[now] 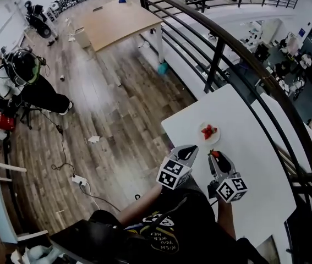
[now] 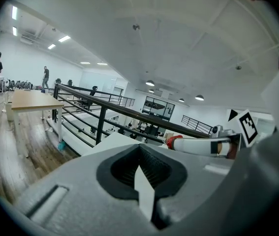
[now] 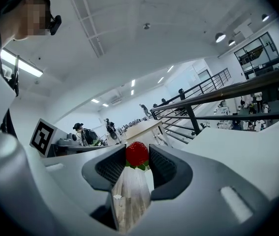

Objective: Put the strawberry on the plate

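A small white plate (image 1: 217, 138) lies on the white table (image 1: 255, 175) with one red strawberry (image 1: 207, 131) on it. My right gripper (image 1: 215, 155) hovers just on the near side of the plate, shut on a second strawberry (image 1: 214, 154). In the right gripper view that strawberry (image 3: 137, 154) sits pinched between the dark pads (image 3: 163, 166), red tip pointing outward and green leaves toward the camera. My left gripper (image 1: 189, 150) is beside it at the table's left edge, its jaws closed together with nothing in them (image 2: 139, 154).
A black metal railing (image 1: 216, 59) runs along the table's far side. Wooden floor (image 1: 106, 120) lies off the table's left edge, with a cable and a power strip (image 1: 78, 179). Farther off are a wooden table (image 1: 120, 22) and a crouching person (image 1: 29, 78).
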Action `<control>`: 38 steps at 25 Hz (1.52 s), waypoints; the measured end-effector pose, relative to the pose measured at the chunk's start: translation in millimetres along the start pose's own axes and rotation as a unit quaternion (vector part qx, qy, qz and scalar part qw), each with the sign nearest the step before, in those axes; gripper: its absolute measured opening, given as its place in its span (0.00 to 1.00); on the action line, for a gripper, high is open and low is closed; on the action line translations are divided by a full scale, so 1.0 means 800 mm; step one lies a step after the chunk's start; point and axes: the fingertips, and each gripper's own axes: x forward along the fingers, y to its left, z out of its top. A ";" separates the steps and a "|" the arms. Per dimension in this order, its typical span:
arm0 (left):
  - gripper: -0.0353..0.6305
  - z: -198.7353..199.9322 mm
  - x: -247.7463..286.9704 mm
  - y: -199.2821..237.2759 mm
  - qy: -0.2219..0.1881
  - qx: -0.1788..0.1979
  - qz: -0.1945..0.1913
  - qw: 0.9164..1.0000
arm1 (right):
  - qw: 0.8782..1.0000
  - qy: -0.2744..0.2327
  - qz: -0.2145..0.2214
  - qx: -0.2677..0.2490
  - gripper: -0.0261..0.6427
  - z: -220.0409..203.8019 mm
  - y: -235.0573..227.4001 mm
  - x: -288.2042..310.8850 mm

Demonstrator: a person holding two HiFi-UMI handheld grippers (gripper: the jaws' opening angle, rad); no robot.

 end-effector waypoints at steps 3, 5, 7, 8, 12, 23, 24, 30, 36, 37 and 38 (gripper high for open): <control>0.06 -0.012 0.002 0.013 0.012 -0.005 0.001 1.000 | 1.000 0.001 -0.003 0.011 0.26 -0.010 0.000 0.009; 0.06 -0.013 0.007 0.021 0.016 -0.010 0.002 1.000 | 1.000 0.007 -0.002 0.014 0.26 -0.013 -0.001 0.018; 0.06 -0.009 0.013 0.023 0.019 -0.015 0.002 1.000 | 1.000 0.014 0.000 0.015 0.26 -0.012 -0.005 0.024; 0.06 -0.006 0.017 0.021 0.020 -0.017 0.001 1.000 | 1.000 0.017 0.000 0.015 0.26 -0.009 -0.008 0.025; 0.06 -0.006 0.037 0.022 0.032 -0.018 0.008 0.999 | 1.000 0.026 0.000 0.015 0.26 -0.001 -0.024 0.030; 0.06 0.000 0.060 0.029 0.031 -0.029 0.030 0.999 | 0.999 0.038 0.007 0.011 0.26 0.011 -0.054 0.037; 0.06 0.000 0.060 0.028 0.032 -0.028 0.032 0.999 | 0.999 0.038 0.008 0.012 0.26 0.011 -0.054 0.035; 0.06 0.002 0.067 0.033 0.040 -0.019 0.031 0.999 | 0.999 0.045 0.006 0.013 0.26 0.010 -0.066 0.044; 0.06 -0.009 0.085 0.048 0.062 -0.021 0.001 0.998 | 0.999 0.046 -0.028 0.009 0.26 0.011 -0.080 0.057; 0.06 -0.008 0.089 0.052 0.062 -0.020 -0.001 0.998 | 0.998 0.047 -0.032 0.010 0.26 0.012 -0.081 0.060; 0.06 -0.006 0.092 0.057 0.062 -0.020 -0.002 0.998 | 0.998 0.047 -0.036 0.009 0.26 0.014 -0.082 0.063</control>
